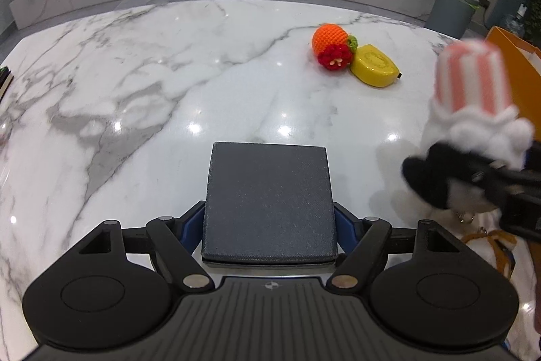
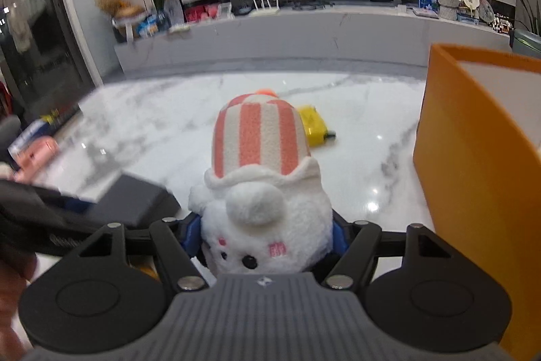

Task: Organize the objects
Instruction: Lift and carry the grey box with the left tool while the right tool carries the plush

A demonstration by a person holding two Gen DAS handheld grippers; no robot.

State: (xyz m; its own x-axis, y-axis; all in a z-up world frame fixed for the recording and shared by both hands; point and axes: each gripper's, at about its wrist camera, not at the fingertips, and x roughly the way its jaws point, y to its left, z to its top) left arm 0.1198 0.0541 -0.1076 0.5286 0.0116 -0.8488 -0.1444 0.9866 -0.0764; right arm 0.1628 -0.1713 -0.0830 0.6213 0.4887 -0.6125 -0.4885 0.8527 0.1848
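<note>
Left wrist view shows my left gripper [image 1: 268, 208] clamped on a dark square box [image 1: 268, 202] above the marble table [image 1: 135, 90]. My right gripper [image 2: 267, 235] grips a white plush toy [image 2: 263, 192] beside the orange bag [image 2: 473, 158].

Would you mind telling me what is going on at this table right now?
A person is tidying with two handheld grippers. The left gripper holds a dark grey square box; the right gripper holds a white plush toy with a pink-striped hat, beside an orange box. A crocheted orange and a yellow tape measure lie touching on the marble table.
</note>
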